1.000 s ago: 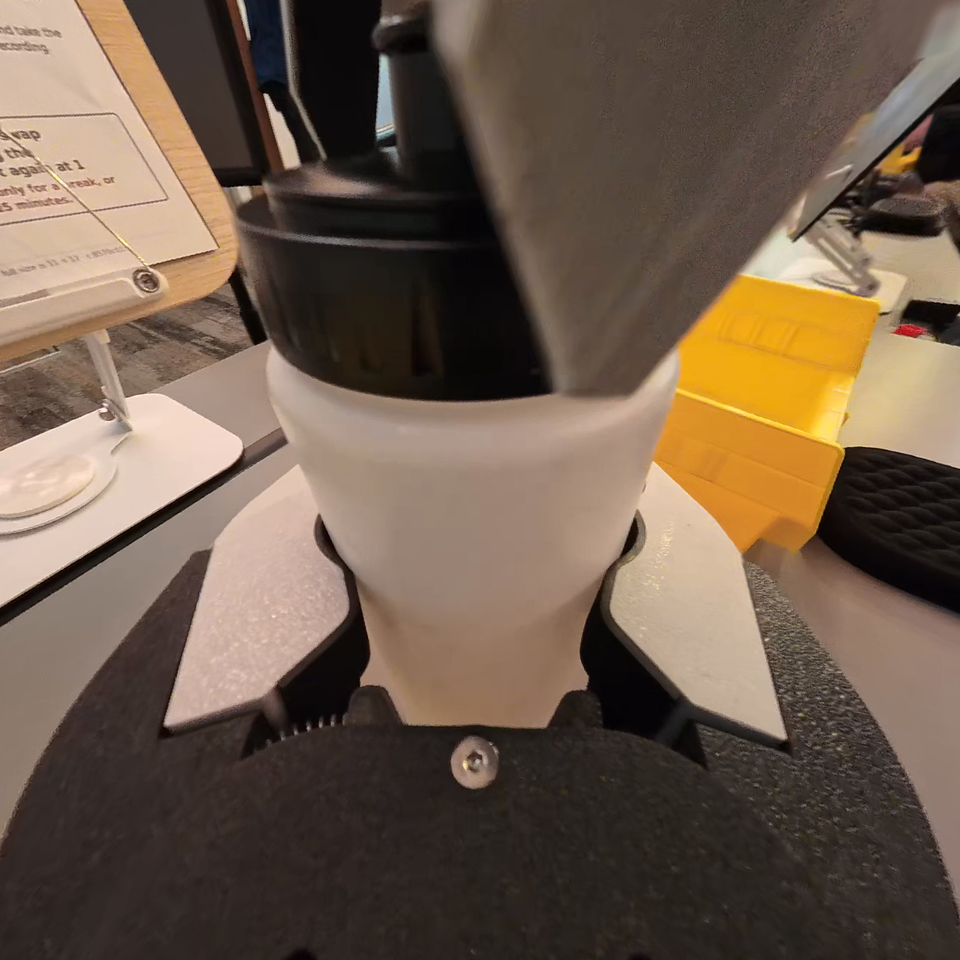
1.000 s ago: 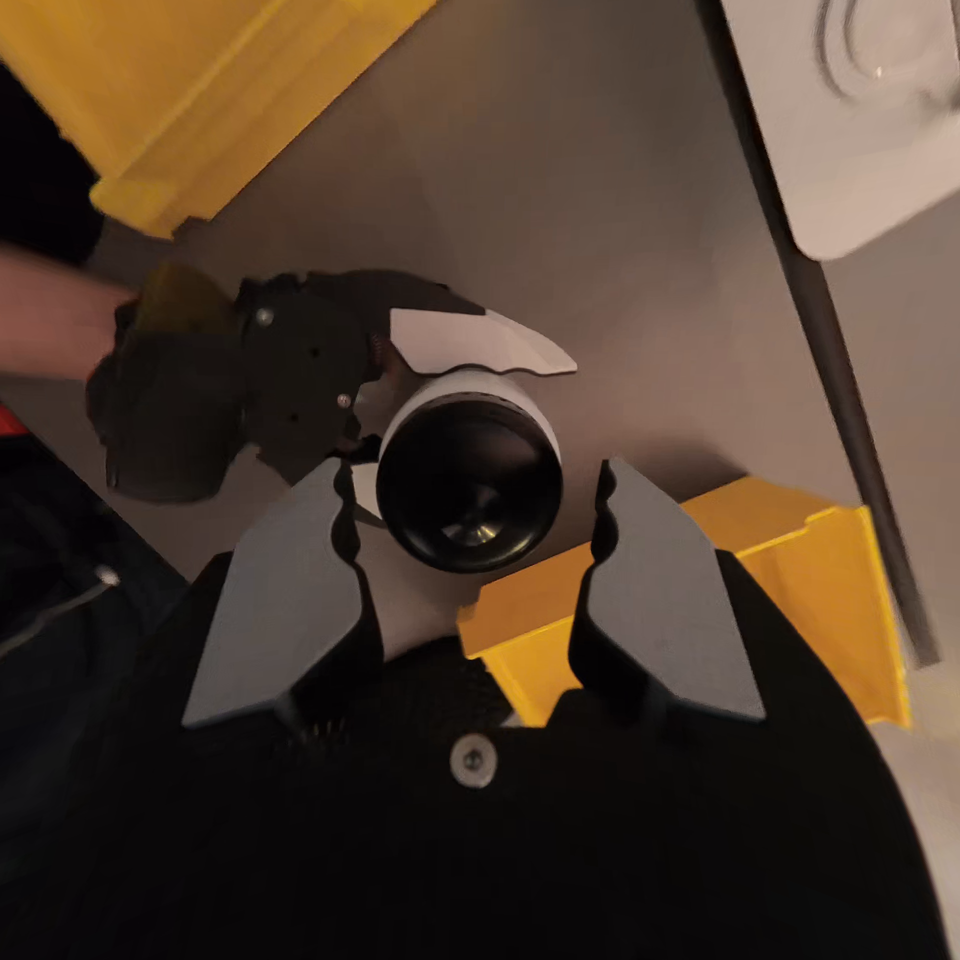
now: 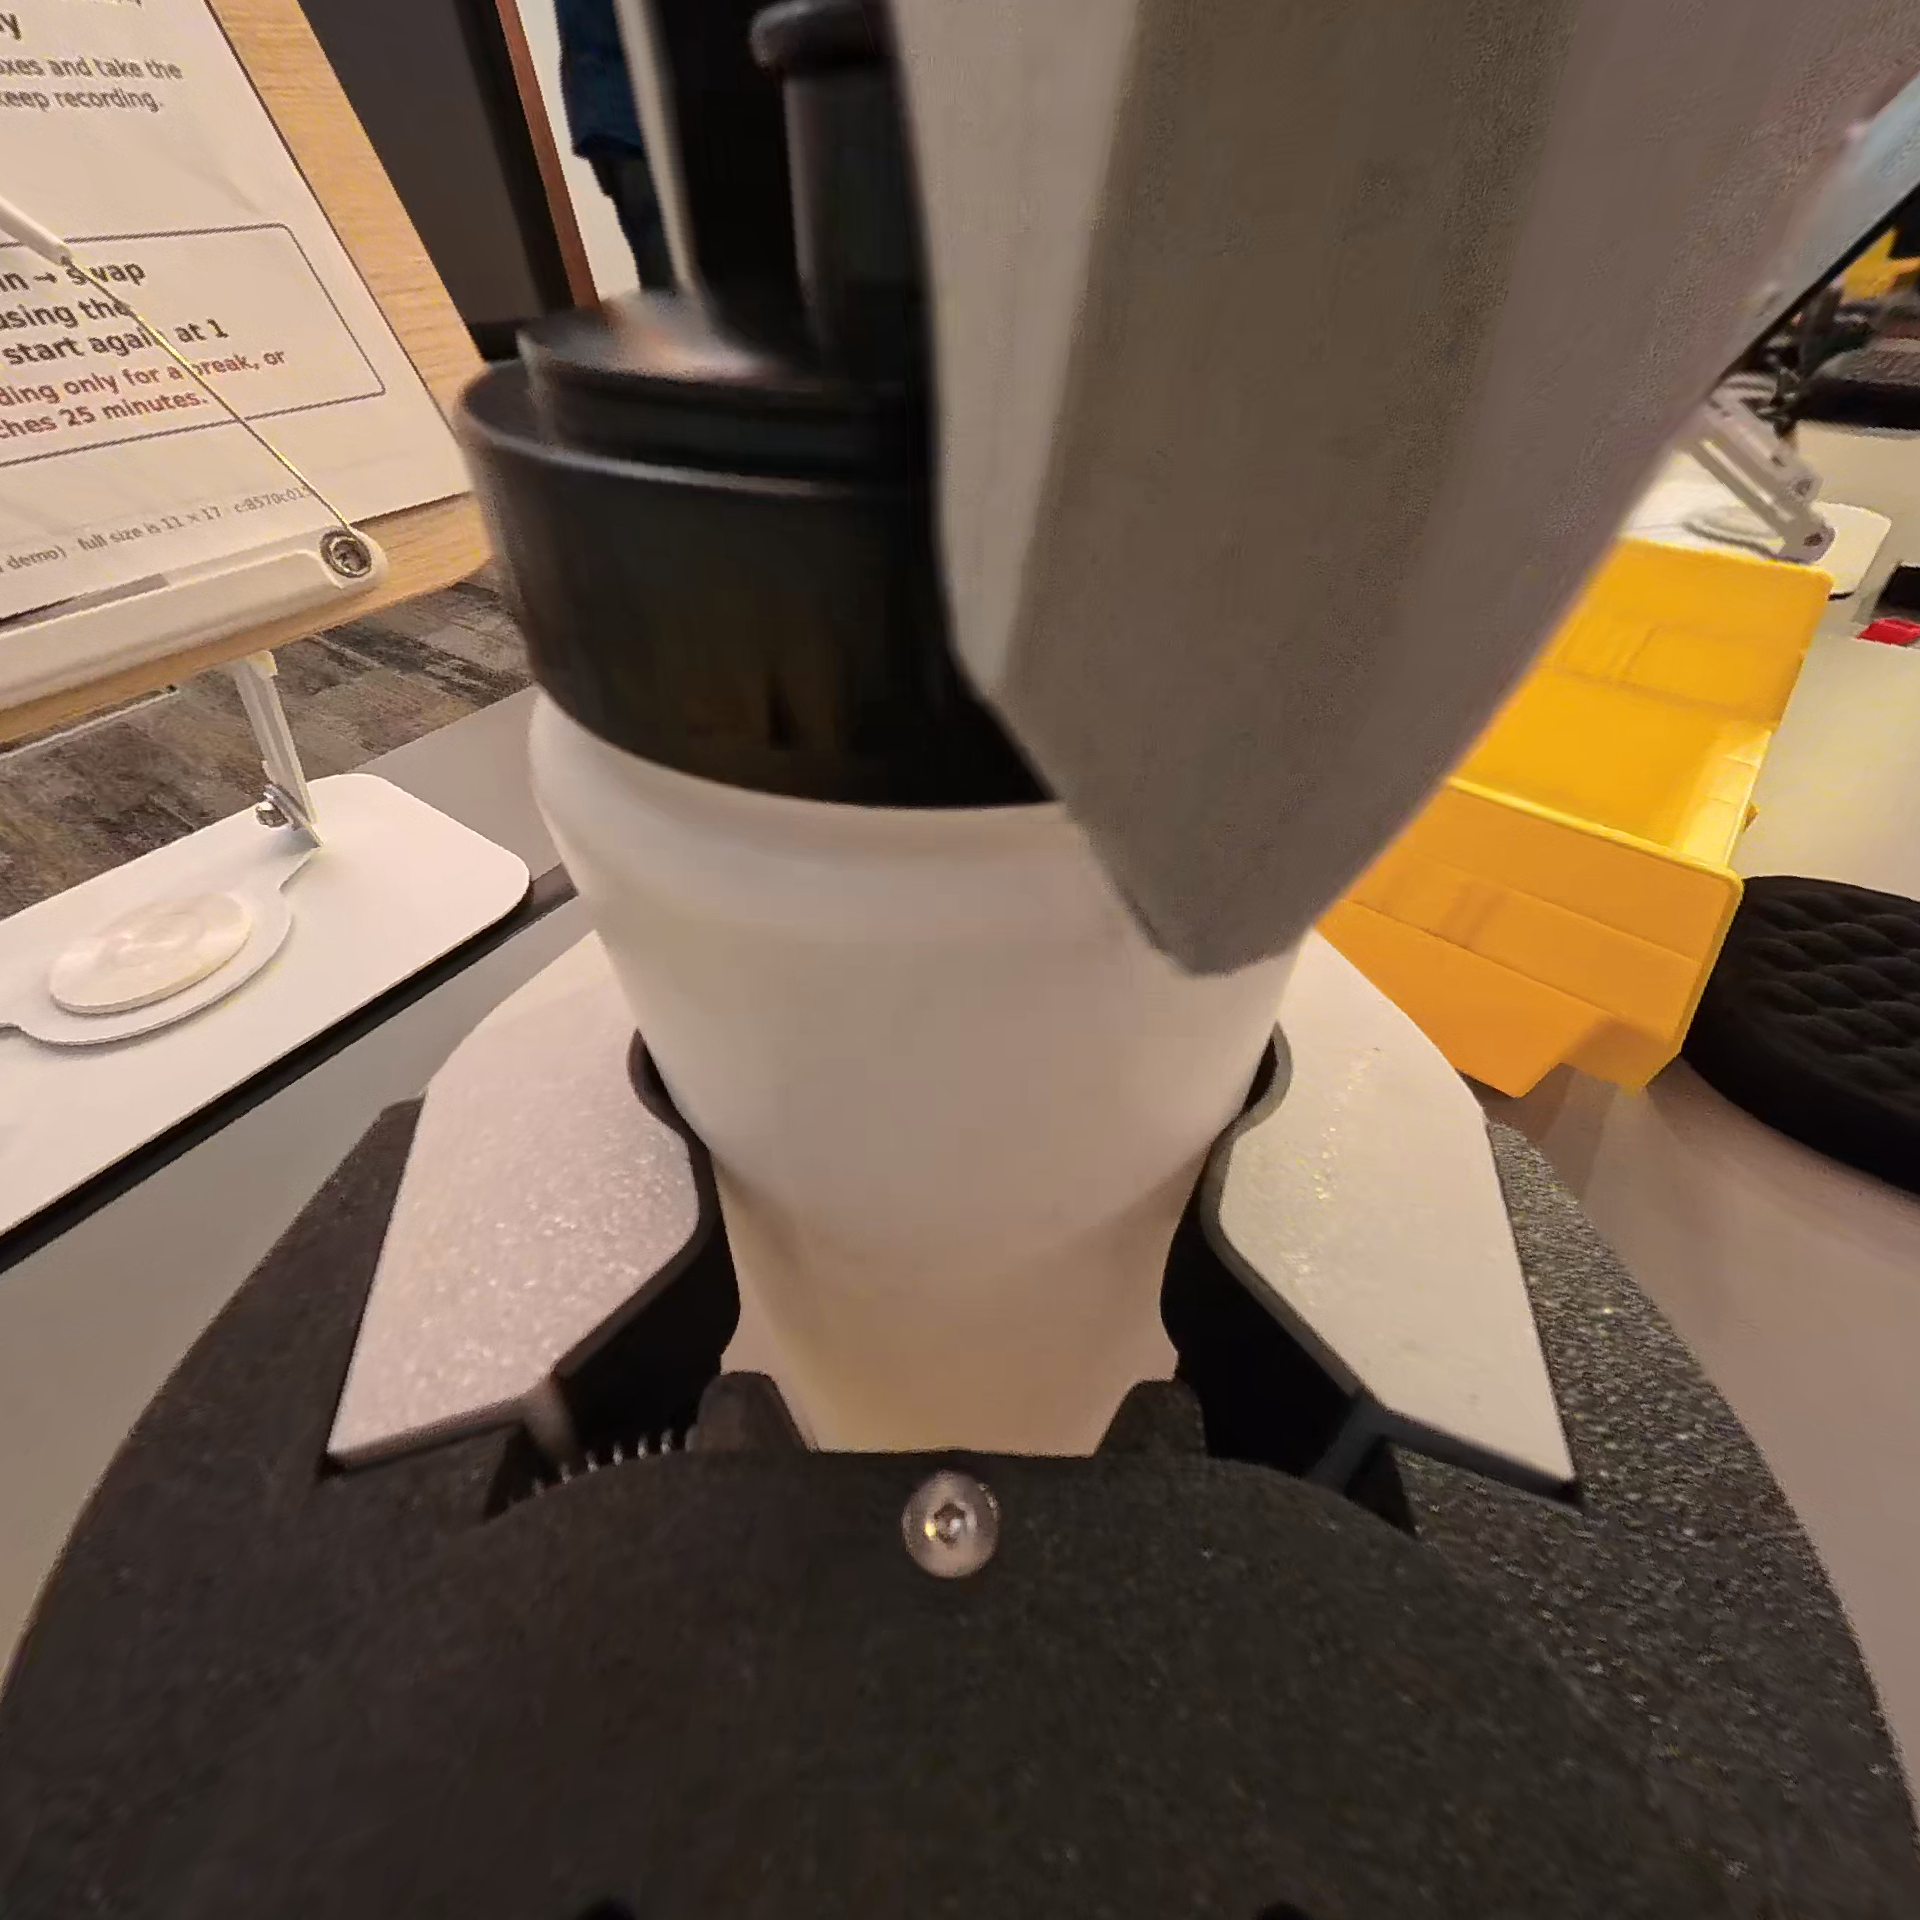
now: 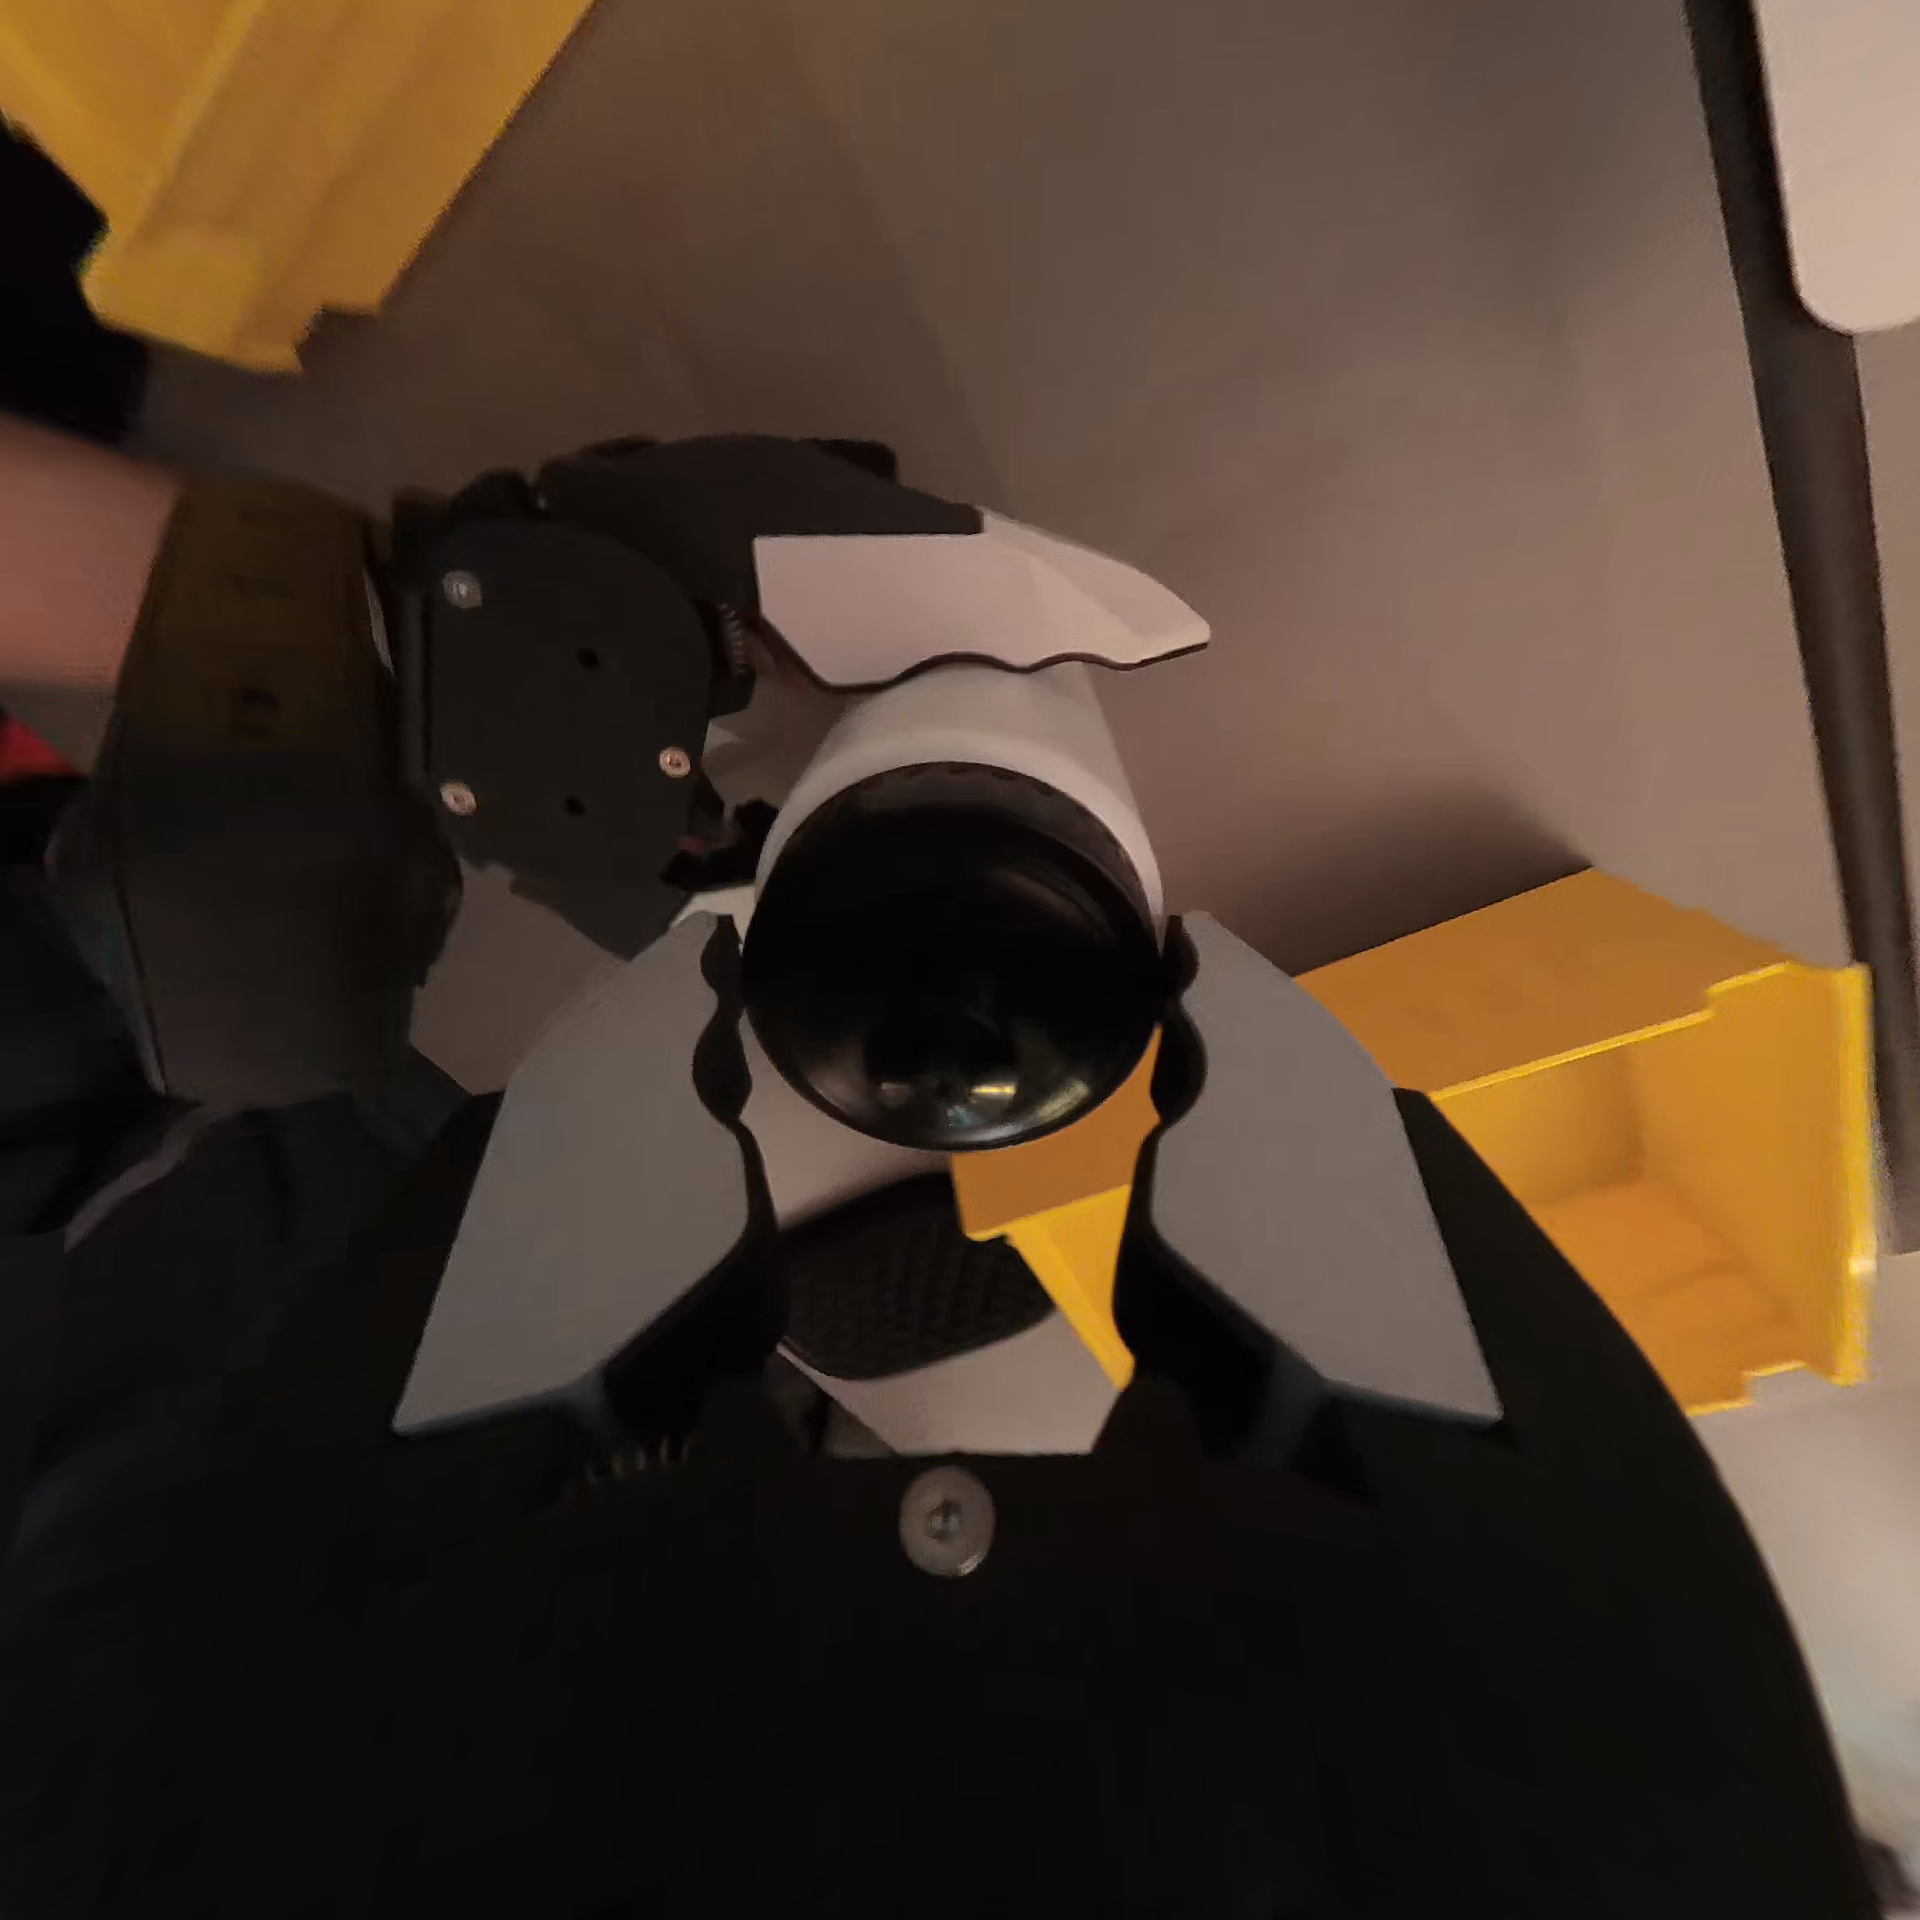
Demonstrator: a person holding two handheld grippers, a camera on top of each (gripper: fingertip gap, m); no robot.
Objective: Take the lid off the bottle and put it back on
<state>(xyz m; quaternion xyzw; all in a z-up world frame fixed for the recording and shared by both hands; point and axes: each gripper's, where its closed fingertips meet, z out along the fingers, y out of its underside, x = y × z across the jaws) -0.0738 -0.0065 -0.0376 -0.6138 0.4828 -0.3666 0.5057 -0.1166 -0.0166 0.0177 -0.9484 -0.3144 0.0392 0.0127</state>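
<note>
White bottle (image 3: 935, 1039) held upright and off the grey table (image 4: 1351, 520), clamped around its lower body by the left gripper (image 3: 951, 1153), both pale fingers (image 3: 540, 1247) pressed against its sides. Black lid (image 3: 707, 613) seated on the bottle's neck, ribbed around its skirt, glossy and slightly domed on top in the right wrist view. Right gripper (image 4: 951, 997) reaching down from above, fingertips touching opposite sides of the lid (image 4: 951, 966) and so apparently clenched on it, though how firmly cannot be told. Seen from the left wrist view as one broad grey finger (image 3: 1351, 468) crossing in front of the lid's right half. Step in hand judged to be gripping the lid to unscrew it; lid not yet off. To do it well: keep the fingertips level on the ribbed skirt rather than the smooth dome, keep the turning axis in line with the bottle's neck, hold the left grip firm so the bottle does not spin along, and lift only once the thread lets go. Likely risks: pads slipping on the plastic, or the bottle tilting in the lower grip. Bottle closed, so contents cannot be seen. Yellow bin (image 3: 1558, 852) on the table just behind and right of the bottle, its visible interior (image 4: 1621, 1226) bare. Second yellow bin (image 4: 260, 156) farther off, contents out of sight. White stand base (image 3: 312, 894) with a paper sheet propped above it at left. Black quilted pad (image 3: 1829, 1029) at far right.
</note>
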